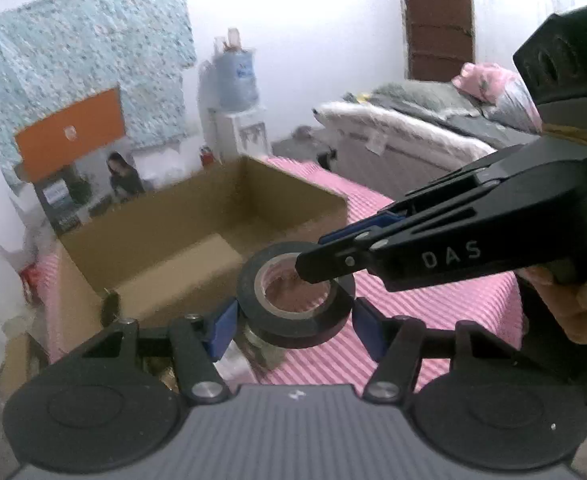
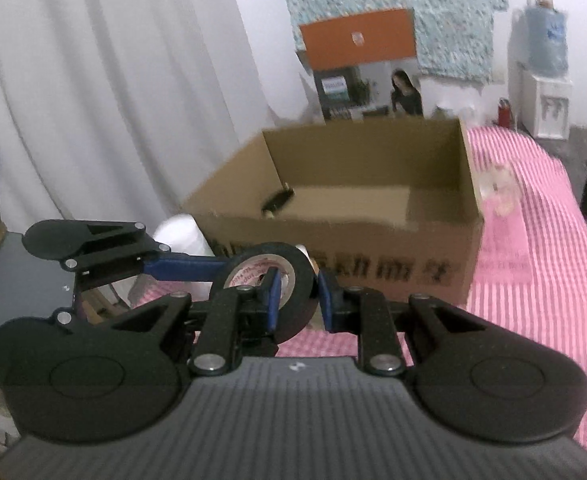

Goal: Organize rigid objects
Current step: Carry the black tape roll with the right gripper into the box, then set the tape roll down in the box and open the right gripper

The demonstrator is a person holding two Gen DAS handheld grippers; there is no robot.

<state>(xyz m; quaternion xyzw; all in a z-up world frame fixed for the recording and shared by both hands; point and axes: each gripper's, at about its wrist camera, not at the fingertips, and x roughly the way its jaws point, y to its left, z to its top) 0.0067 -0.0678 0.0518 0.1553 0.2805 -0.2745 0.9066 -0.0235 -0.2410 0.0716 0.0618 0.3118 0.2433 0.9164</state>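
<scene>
A black roll of tape (image 1: 293, 300) is held in the air near an open cardboard box (image 1: 197, 216), above the pink striped table. My right gripper (image 2: 296, 294) is shut on the roll's wall (image 2: 293, 280), one finger through the core and one outside. In the left wrist view the right gripper (image 1: 325, 264) reaches in from the right. My left gripper (image 1: 293, 320) stands with its blue pads either side of the roll, open, with gaps to the roll. The box (image 2: 357, 216) holds one small dark object (image 2: 278, 200) by its left wall.
A small glass jar (image 1: 263, 346) stands on the pink striped cloth (image 1: 433, 312) under the roll. A white roll (image 2: 181, 236) lies left of the box. A clear plastic thing (image 2: 501, 192) sits right of the box. A bed (image 1: 413, 136) is at the back right.
</scene>
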